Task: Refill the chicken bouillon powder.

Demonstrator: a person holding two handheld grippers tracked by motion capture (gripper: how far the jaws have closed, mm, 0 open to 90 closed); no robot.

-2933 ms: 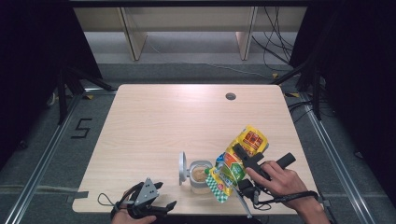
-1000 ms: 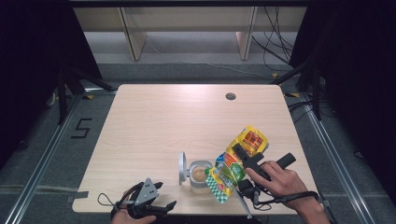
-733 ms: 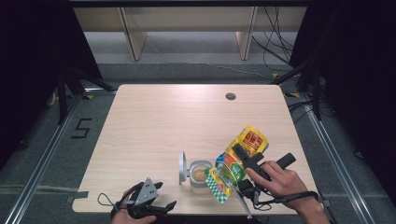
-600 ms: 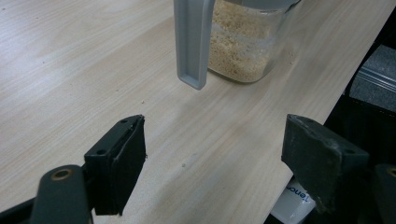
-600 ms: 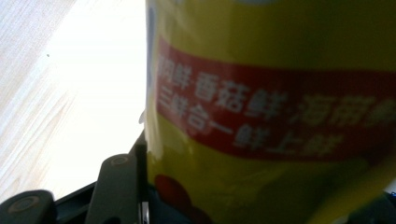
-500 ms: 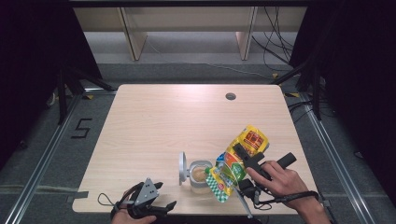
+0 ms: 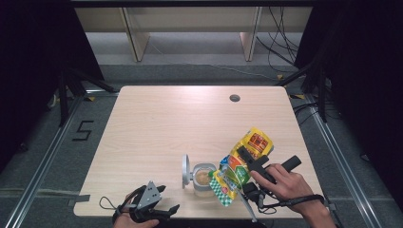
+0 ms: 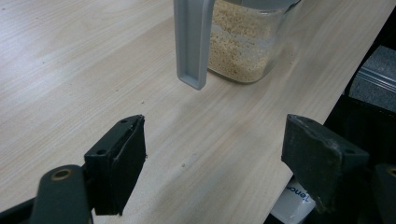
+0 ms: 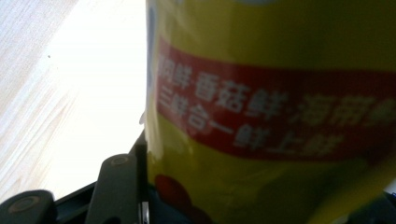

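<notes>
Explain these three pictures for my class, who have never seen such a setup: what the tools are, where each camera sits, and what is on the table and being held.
A person sits at a wooden table, holding a two-jaw gripper in each hand. The high view looks down from above; the other two cameras ride on the grippers. The right gripper is shut on a yellow packet, tilted over an open jar of pale granules with its grey lid flipped up. The right gripper view sees the packet up close. The left gripper is open and holds nothing, facing the jar.
</notes>
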